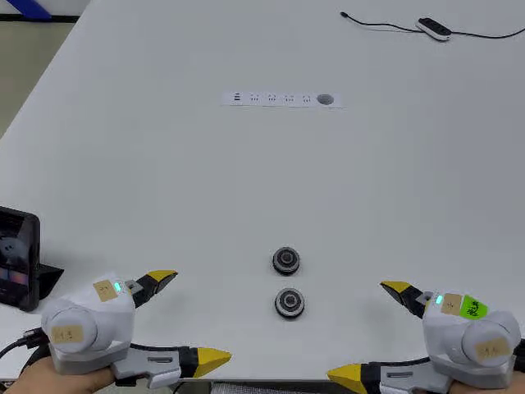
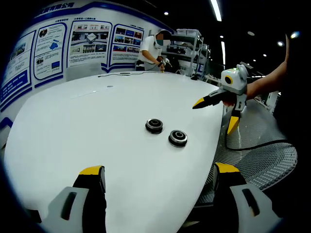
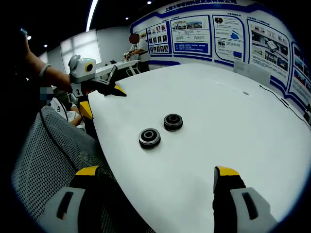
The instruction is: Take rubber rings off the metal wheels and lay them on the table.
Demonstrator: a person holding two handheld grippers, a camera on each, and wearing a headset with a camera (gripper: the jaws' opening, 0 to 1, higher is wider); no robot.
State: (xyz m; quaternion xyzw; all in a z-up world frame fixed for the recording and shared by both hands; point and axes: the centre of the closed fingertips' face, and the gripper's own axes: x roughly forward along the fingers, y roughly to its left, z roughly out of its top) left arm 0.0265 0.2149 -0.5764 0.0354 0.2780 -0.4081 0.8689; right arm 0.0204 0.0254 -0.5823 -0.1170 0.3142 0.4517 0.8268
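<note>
Posters (image 3: 194, 35) behind wheels (image 3: 173, 122), right gripper view

No wording can be made out from where I stand. The wall posters (image 2: 87, 41) carry blue headings and blocks of print, all too small and blurred to read. Tan stickers (image 1: 104, 289) on the left gripper (image 1: 189, 318) bear faint marks I cannot decipher. The green sticker (image 1: 473, 309) on the right gripper (image 1: 369, 332) has dark scribbles, equally illegible. The power strip (image 1: 279, 99) on the white table (image 1: 164, 164) shows small symbols by its sockets, none readable.
</note>
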